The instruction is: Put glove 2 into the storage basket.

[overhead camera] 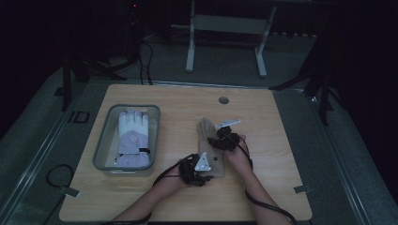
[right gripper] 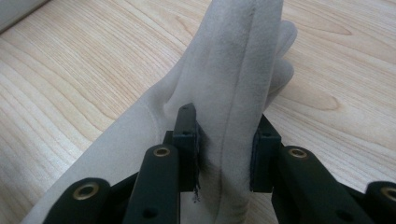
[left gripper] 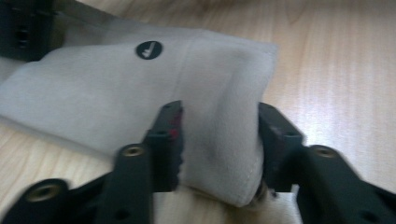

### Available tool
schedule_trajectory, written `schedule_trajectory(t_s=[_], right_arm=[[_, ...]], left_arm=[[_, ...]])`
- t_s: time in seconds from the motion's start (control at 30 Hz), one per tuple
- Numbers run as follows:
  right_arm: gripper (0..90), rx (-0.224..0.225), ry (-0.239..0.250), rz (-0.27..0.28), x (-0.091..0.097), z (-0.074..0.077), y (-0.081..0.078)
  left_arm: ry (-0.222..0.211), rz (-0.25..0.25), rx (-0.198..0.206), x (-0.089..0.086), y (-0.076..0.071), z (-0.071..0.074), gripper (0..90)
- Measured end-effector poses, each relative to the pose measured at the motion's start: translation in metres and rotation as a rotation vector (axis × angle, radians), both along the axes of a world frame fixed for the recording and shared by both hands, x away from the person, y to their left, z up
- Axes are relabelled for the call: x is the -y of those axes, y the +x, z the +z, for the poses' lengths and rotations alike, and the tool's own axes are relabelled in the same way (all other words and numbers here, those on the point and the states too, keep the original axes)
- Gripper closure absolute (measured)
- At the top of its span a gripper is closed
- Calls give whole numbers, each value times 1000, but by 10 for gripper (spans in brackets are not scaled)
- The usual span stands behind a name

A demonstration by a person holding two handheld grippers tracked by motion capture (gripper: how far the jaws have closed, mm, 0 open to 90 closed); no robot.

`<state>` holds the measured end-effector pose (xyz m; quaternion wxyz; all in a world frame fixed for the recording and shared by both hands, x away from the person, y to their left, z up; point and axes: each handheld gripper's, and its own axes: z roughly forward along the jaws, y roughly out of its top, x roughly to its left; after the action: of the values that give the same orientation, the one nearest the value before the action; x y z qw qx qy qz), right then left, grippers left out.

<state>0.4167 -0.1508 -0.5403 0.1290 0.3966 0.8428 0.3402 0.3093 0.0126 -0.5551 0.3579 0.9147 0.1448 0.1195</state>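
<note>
Black hand-held gripper point(left gripper: 219, 144), brass screws

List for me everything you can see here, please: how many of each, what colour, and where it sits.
Table: one, light wood, centre.
Bin: one, grey, table's left side.
White glove: one, white and lilac, in the bin.
Beige glove: one, on the table right of the bin, pinched by both grippers.
White frame: one, on the floor beyond the table.
Left gripper: black, shut on the beige glove's cuff.
Right gripper: black, shut on its finger end.
</note>
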Motion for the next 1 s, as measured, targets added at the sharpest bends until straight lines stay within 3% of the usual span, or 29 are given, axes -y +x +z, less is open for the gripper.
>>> schedule_trajectory(t_s=[0.03, 0.13, 0.23, 0.37, 0.57, 0.8, 1.0], right_arm=[[704, -2, 0, -2, 0, 0, 0], [708, -1, 0, 0, -1, 0, 0], [720, 6, -1, -3, -2, 1, -1], [726, 14, 5, 8, -4, 4, -3], [725, 19, 24, 18, -5, 13, -4], [725, 41, 62, 32, -9, 34, -9], [724, 71, 65, 55, -18, 52, -11]], left_arm=[[11, 11, 11, 0, 1, 1, 630], [-3, 45, -22, 0, 4, 3, 756], [-4, 50, -49, 0, 6, 5, 795], [1, 36, -74, 1, 6, 10, 808], [22, 18, -65, -2, 3, 21, 811], [5, 18, -65, -11, 1, 36, 812], [14, 17, -49, -20, 0, 52, 812]])
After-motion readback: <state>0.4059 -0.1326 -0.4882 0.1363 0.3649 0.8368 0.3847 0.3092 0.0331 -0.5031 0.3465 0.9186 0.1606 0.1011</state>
